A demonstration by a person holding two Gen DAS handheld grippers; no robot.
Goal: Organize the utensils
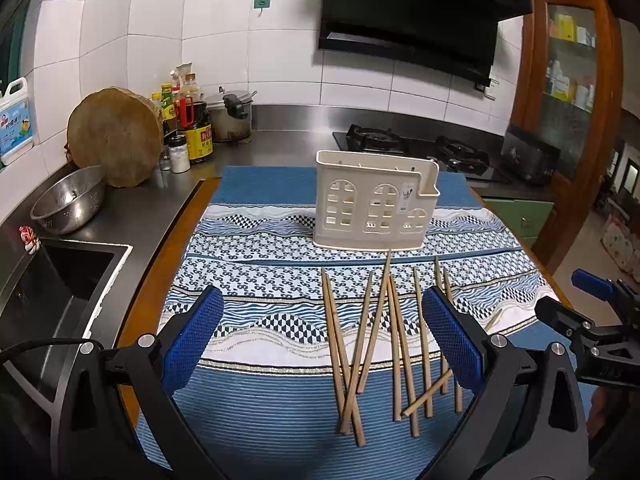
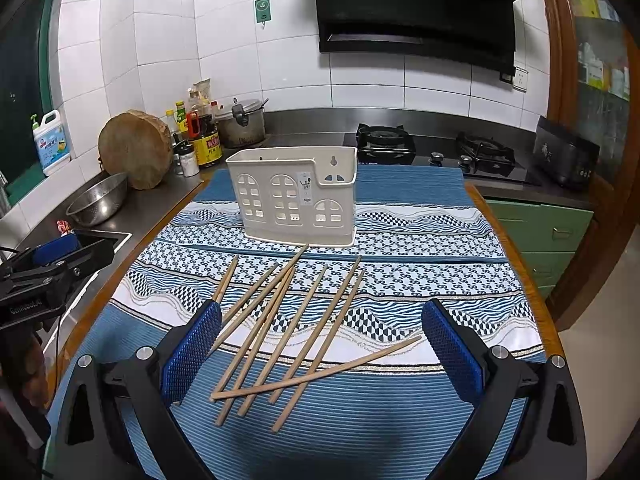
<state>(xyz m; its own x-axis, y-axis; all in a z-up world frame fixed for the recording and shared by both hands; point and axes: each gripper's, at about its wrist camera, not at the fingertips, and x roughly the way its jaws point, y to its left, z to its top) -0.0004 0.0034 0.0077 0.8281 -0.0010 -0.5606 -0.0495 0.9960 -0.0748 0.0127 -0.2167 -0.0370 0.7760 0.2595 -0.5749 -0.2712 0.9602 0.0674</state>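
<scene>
Left of the cream holder (image 1: pixel 374 200), well apart from it, the steel colander (image 1: pixel 68 199) sat by the sink (image 1: pixel 60 276), off the cloth-covered desk (image 1: pixel 256 408) and out of your way. Your left tongs (image 1: pixel 322 340) hung spread wide in front of the holder, gripping nothing, with most of the loose chopsticks (image 1: pixel 372 344) lying flat on the cloth between the blue pads and the holder. The holder itself stood upright toward the back of the cloth; whether anything was in it could not be made out. Just in front of it the chopsticks fanned and crossed, one tip nearly touching its base, and one stick (image 2: pixel 316 374) lay across the near ends of the others. Your right tongs (image 2: pixel 322 350) were also wide open and empty, hovering over the same pile from the holder's front right. The likely trouble was that crossing stick: closing on one piece could drag its neighbours, or pinch two at once, because they overlapped. Thin round sticks lying flat on cloth also looked apt to roll out from the pads if you came down off-centre. The holder seemed light, so a stick pushed against its wall instead of dropped into its mouth could have tipped or slid it. With both tongs near one pile, they could also have knocked each other.
</scene>
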